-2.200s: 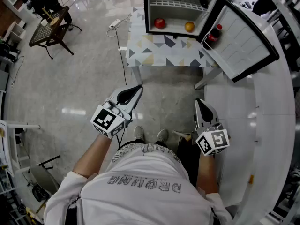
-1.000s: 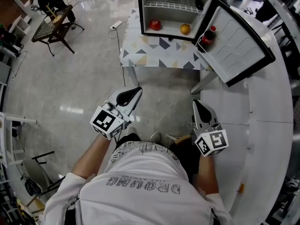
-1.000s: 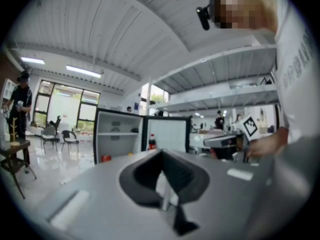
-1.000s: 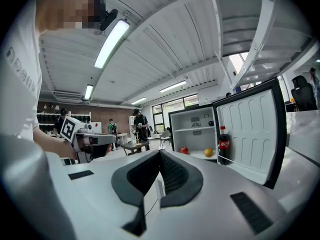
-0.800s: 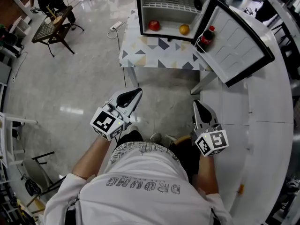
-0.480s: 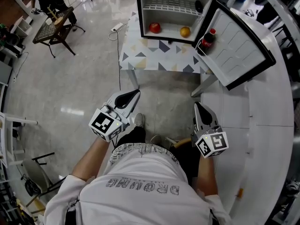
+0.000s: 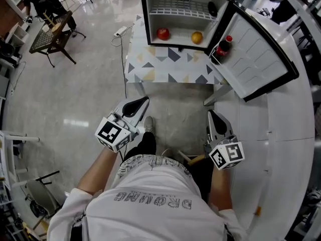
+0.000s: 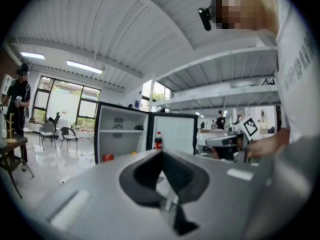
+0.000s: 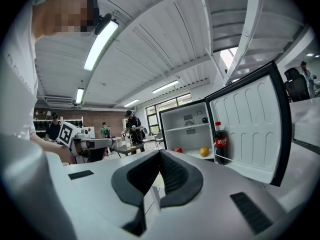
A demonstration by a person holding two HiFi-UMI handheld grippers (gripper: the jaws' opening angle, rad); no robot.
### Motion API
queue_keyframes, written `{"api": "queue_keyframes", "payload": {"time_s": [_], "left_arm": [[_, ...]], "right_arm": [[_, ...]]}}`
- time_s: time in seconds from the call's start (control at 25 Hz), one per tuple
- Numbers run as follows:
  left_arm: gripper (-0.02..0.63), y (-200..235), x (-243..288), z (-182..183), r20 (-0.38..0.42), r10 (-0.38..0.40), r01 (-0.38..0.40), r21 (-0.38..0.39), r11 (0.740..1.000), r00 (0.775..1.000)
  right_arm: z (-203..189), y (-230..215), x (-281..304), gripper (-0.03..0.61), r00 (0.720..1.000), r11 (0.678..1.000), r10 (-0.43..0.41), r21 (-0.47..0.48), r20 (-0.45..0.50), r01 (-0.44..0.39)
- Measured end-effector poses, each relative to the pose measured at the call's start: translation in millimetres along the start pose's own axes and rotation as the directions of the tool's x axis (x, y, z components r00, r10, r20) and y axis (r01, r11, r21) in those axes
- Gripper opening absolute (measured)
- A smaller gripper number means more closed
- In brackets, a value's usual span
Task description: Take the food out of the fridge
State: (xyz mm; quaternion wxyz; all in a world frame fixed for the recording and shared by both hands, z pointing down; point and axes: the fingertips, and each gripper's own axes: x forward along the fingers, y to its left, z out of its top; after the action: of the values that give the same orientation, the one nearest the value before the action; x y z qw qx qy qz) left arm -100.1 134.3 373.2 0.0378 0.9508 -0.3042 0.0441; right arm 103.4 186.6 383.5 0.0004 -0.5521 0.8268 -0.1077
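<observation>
A small black fridge [image 7: 183,14] stands open on a table with a patterned cloth [image 7: 170,67]. On its lower shelf lie a red apple [image 7: 162,33] and an orange [image 7: 196,36]. A cola bottle [image 7: 222,47] stands in the open door [image 7: 261,54]. My left gripper [image 7: 146,99] and right gripper [image 7: 211,113] are held level over the floor, well short of the table, both shut and empty. The left gripper view shows the apple [image 8: 107,157] and bottle [image 8: 158,140] far ahead. In the right gripper view I see the apple [image 9: 178,150], orange [image 9: 203,151] and bottle [image 9: 220,143].
A white curved counter [image 7: 296,134] runs along the right, close to my right gripper. A wooden side table and chair [image 7: 50,31] stand at the far left. A power strip and cable [image 7: 122,31] lie on the floor left of the fridge table. People stand in the background.
The person has stepped forward, so the fridge and table sit nearer and lower in the head view. Both grippers moved forward with the body and stayed shut.
</observation>
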Motion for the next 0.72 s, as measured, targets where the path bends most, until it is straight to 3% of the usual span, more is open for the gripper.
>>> {"api": "queue_keyframes", "payload": {"time_s": [0.72], "left_arm": [[0.008,137.0,85.3,3.1,0.009,-0.07,0.071,-0.042,0.997,0.997]], "right_arm": [[25.8,-27.0,149.7,-0.006,0.999,0.999,-0.04,0.002,-0.015,0.04]]}}
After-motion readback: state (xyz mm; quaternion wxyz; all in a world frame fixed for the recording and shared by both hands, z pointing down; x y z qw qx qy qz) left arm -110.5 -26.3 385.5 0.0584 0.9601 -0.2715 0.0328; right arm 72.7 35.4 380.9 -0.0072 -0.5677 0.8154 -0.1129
